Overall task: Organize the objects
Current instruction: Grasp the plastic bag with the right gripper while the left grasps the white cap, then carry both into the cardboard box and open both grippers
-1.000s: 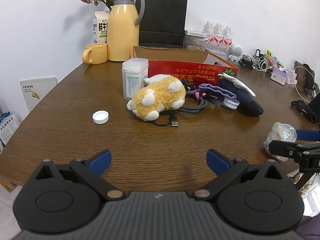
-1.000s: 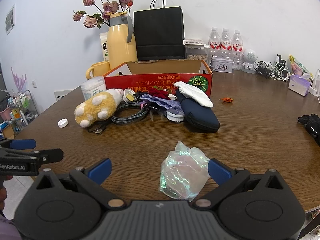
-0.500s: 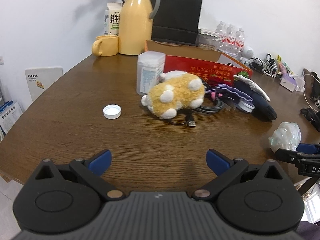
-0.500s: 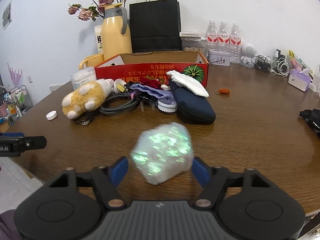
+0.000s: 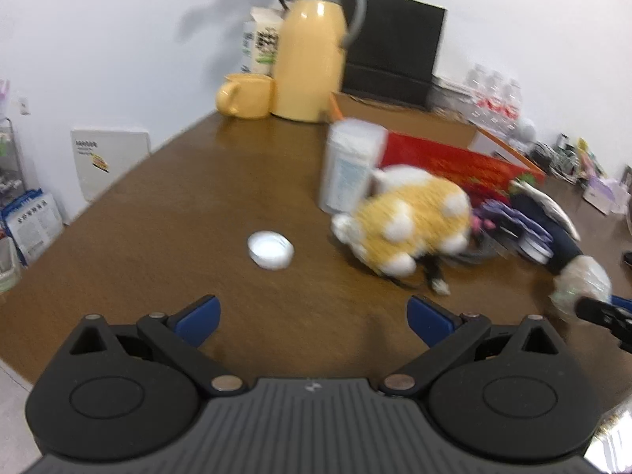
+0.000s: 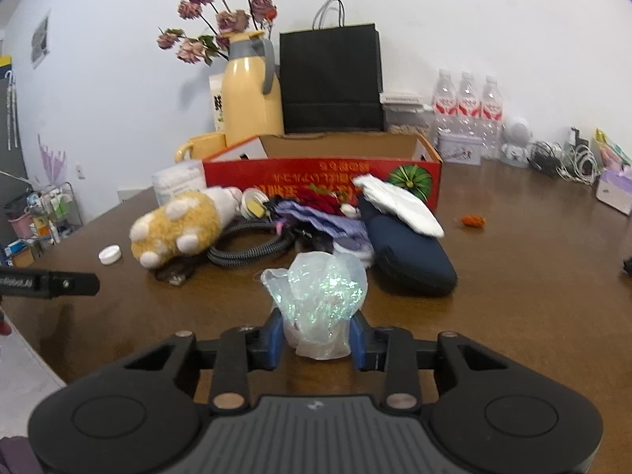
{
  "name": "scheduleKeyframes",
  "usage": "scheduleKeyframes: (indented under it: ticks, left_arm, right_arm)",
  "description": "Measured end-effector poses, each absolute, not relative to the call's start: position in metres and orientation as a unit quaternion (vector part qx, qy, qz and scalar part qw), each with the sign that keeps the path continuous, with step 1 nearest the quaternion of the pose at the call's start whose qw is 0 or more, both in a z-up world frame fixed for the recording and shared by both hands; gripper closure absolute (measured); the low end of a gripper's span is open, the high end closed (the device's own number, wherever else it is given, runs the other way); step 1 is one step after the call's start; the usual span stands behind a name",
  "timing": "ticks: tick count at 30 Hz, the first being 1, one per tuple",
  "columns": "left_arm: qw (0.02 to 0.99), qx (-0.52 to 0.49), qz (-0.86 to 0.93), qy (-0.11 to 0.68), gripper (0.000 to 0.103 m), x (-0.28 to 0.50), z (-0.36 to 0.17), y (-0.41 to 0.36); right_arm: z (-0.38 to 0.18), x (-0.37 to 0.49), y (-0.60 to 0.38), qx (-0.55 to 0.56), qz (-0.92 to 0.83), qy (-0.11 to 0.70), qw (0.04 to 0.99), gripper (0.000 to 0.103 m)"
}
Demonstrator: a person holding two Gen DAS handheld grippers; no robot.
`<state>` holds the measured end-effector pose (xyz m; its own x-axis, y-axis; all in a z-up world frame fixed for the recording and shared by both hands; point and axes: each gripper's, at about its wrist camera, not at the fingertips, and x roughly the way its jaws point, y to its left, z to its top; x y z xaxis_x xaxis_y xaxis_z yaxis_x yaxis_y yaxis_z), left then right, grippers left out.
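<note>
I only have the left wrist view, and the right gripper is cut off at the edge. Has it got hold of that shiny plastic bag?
Observer: The right wrist view shows the right gripper closing its jaws, with the shiny plastic bag between them and both pads against its sides.
Operator: Anything past the dark blue pouch that I'm missing?
Observer: Yes, a small orange object lies on the table to the right of the dark blue pouch, apart from it.
</note>
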<state>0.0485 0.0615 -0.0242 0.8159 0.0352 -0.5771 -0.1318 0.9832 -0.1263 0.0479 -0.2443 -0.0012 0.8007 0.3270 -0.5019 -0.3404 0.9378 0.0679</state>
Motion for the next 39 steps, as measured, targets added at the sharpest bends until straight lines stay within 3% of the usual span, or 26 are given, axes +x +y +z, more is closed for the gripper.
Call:
scheduleKeyframes:
  ticks: [2,4,6,11,13,20,27,39]
  left_arm:
    - [0.95,-0.075,0.064,0.295,0.011,0.057,-0.024,0.069]
    - [0.949,-0.068,0.081,0.297,0.031,0.066,-0.027,0.075]
    - [0.947,-0.063,0.087,0.303,0.041,0.076,-0.03,0.079]
    - [0.947,-0.043,0.083,0.306,0.057,0.092,-0.036,0.079]
    - [0.948,-0.032,0.081,0.305,0.074,0.097,-0.038,0.075]
    - [0.955,-0.025,0.072,0.287,0.075,0.097,-0.035,0.072]
    - [0.972,-0.033,0.058,0.227,0.075,0.098,0.004,0.065]
    - [0.987,-0.048,0.002,0.154,0.075,0.169,0.061,0.009]
  right_arm:
    - [0.001,0.052,-0.241,-0.013,0.18,0.255,0.95,0.072]
    - [0.002,0.056,-0.238,-0.012,0.184,0.25,0.951,0.072]
    - [0.003,0.06,-0.235,-0.011,0.189,0.246,0.951,0.072]
    - [0.004,0.067,-0.227,-0.012,0.2,0.239,0.95,0.072]
    - [0.004,0.069,-0.225,-0.012,0.202,0.237,0.95,0.072]
    - [0.005,0.072,-0.224,-0.011,0.206,0.233,0.95,0.072]
    - [0.016,0.08,-0.224,-0.014,0.206,0.202,0.957,0.072]
    - [0.061,0.15,-0.211,-0.014,0.201,0.119,0.972,0.072]
